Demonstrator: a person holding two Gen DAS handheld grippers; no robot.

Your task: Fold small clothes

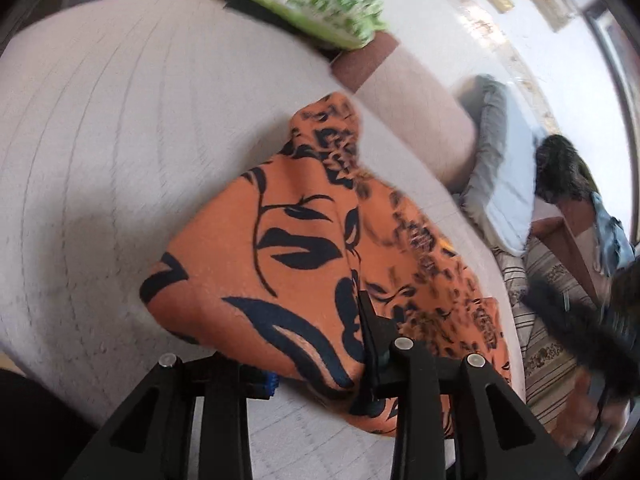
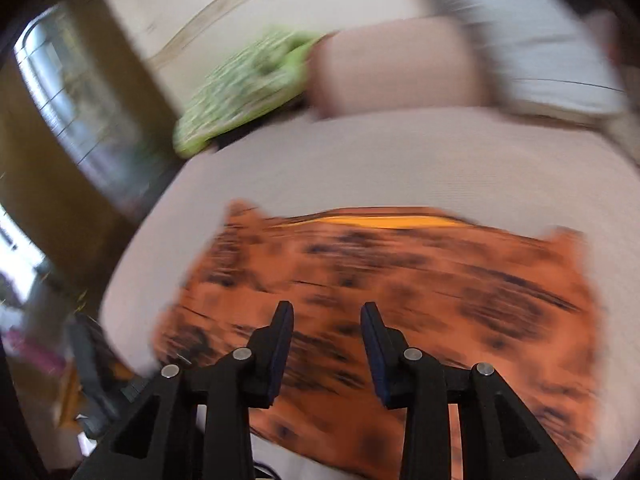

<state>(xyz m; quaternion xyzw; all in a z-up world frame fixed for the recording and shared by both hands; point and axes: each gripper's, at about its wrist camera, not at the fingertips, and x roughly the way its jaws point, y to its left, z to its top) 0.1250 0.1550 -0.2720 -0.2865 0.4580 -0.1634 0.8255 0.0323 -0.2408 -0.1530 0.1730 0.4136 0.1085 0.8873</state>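
Orange garment (image 1: 304, 264) with black leaf print lying on a pale quilted bed surface (image 1: 100, 160), one flap folded over, narrow end bunched toward the far side. In the right wrist view, same garment (image 2: 400, 280) spread wide across the surface, heavily blurred; a yellow lining strip visible along its far edge.

Left gripper (image 1: 316, 364): jaws partly spread. Right finger (image 1: 370, 344) standing in a fold of the cloth; left finger mostly hidden under the draped fabric, only a blue pad edge showing. Cloth lying between and over the fingers; whether the pads press on it cannot be told.

Right gripper (image 2: 326, 320): jaws spread, gap clear, nothing between the blue pads, poised above the near part of the garment, apart from it.

Surroundings: green-and-white patterned cushion (image 1: 292, 0) at the far edge of the bed, also seen blurred in the right view (image 2: 240, 84). Beige bolster (image 1: 416, 120) beside it, just beyond the garment's bunched end. Grey-edged white pillow (image 1: 496, 168) further right. Striped patterned bedding (image 1: 548, 320) at the right side. A person's hand (image 1: 600, 412), blurred, at the lower right of the left view, with a dark object, not identifiable. Pale wall (image 1: 460, 8) behind.

Obstructions: garment fold covering the left gripper's own finger.
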